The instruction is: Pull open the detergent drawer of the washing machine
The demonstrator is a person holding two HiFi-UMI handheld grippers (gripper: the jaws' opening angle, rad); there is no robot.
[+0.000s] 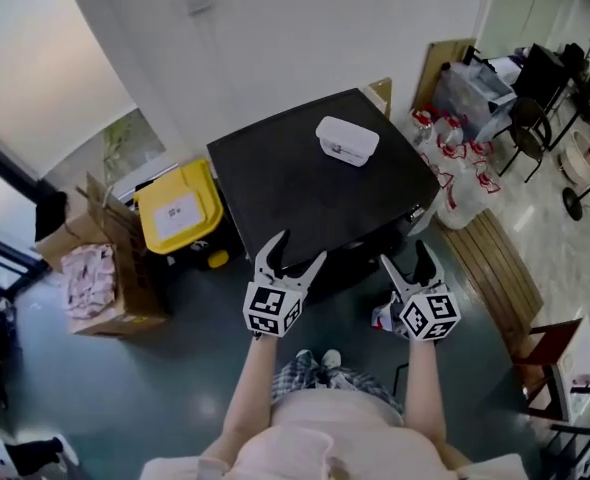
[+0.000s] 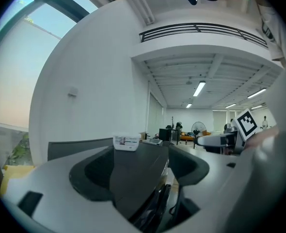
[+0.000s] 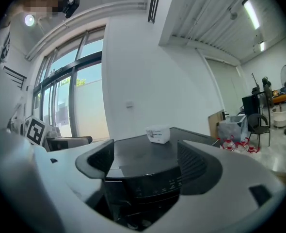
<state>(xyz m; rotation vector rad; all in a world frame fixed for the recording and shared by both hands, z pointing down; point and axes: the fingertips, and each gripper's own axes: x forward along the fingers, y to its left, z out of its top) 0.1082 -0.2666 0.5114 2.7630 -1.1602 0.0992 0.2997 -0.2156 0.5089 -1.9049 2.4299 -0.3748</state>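
Note:
The black washing machine stands against the white wall, with a white plastic box on its lid. My left gripper is open at the machine's front left edge, nothing between its fingers. The open right gripper hovers at the front right corner, also empty. In the right gripper view, the right gripper faces the dark control panel just below the lid; I cannot pick out the drawer front. The left gripper looks along the lid toward the box.
A yellow bin stands left of the machine, with an open cardboard box of cloth beyond it. A slatted wooden bench lies to the right. Plastic bags and a chair sit at the back right.

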